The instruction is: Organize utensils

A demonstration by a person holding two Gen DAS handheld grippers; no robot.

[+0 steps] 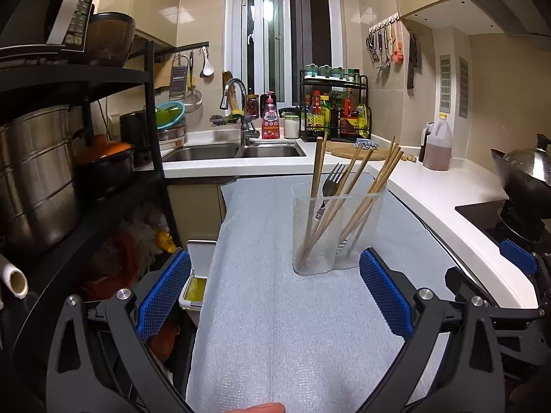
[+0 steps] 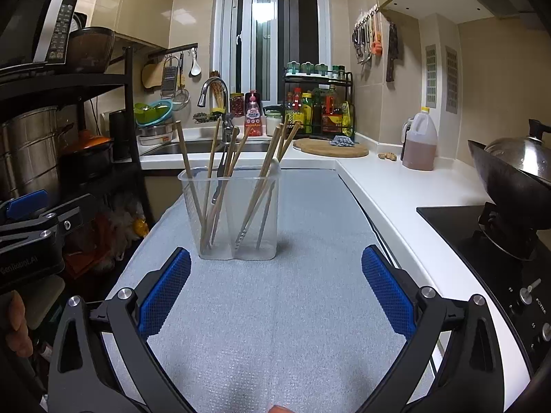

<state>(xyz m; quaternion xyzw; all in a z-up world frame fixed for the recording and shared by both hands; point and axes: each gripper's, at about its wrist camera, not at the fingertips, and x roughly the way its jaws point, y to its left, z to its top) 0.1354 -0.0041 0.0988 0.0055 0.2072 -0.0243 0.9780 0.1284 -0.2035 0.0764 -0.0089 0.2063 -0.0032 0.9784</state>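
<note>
A: We found both grippers, left gripper (image 1: 275, 285) and right gripper (image 2: 275, 282), spread wide, holding nothing.

B: We noted the clear holder (image 2: 229, 213) upright on the grey mat (image 2: 275, 327), chopsticks (image 2: 213, 179) and fork (image 1: 332, 180) inside.

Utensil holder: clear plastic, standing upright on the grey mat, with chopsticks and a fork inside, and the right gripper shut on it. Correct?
Not quite. The right gripper is open and empty, short of the utensil holder, as the right wrist view shows. The rest holds: clear, upright on the grey mat, chopsticks and fork inside.
</note>
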